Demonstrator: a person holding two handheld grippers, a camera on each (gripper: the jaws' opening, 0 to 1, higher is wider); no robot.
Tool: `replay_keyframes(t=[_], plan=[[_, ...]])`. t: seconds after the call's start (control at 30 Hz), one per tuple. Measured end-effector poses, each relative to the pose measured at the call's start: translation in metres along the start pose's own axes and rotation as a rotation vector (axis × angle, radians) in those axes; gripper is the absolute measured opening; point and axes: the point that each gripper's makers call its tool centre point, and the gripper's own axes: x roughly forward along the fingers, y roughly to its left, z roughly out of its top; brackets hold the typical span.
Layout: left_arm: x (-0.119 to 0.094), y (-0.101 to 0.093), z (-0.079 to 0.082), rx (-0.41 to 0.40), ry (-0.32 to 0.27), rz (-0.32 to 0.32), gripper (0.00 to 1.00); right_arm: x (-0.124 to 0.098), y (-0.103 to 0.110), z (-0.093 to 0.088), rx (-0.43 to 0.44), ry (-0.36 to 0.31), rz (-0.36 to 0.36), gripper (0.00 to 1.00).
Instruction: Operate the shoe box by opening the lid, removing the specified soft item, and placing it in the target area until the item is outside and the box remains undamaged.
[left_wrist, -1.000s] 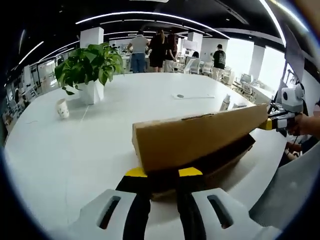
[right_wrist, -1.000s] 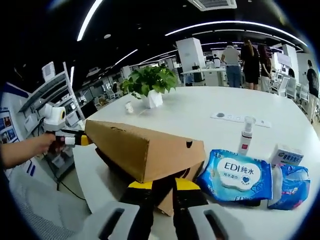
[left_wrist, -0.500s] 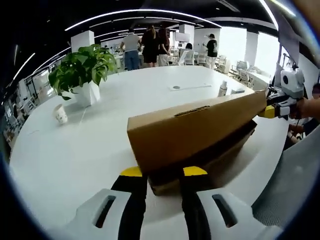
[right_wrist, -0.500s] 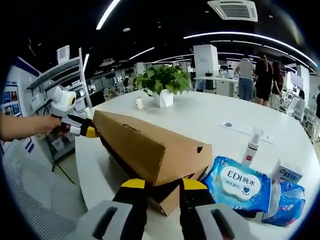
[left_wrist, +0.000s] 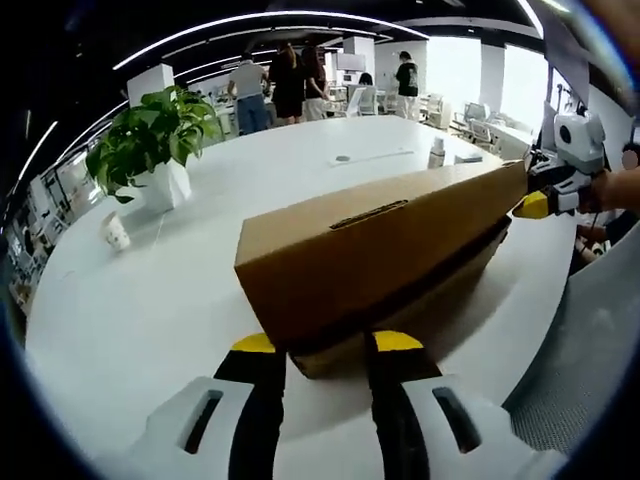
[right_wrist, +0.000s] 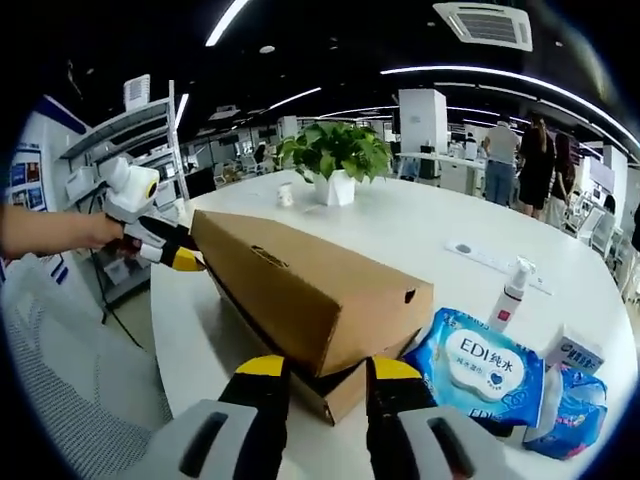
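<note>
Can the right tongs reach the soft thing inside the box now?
Probably not yet. The lid is lifted just a crack above the box, and both the right tongs and left tongs sit at its ends, seemingly busy raising it.

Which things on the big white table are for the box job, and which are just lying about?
For the job:
- brown cardboard shoe box, lid partly lifted
- left tongs
- right tongs

Just lying about:
- blue wet-wipes pack
- white spray bottle
- green potted plant
- small white cup
</note>
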Motion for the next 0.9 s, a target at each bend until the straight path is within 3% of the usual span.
replay_keyframes(t=[0.43, 0.9], plan=[[0.0, 0.0, 0.0, 0.005, -0.031, 0.001, 0.33, 0.007, 0.005, -0.005, -0.013, 0.01, 0.004, 0.29], [-0.002, -0.003, -0.002, 0.02, -0.015, -0.014, 0.36, -0.005, 0.002, -0.001, -0.055, 0.001, -0.002, 0.33]])
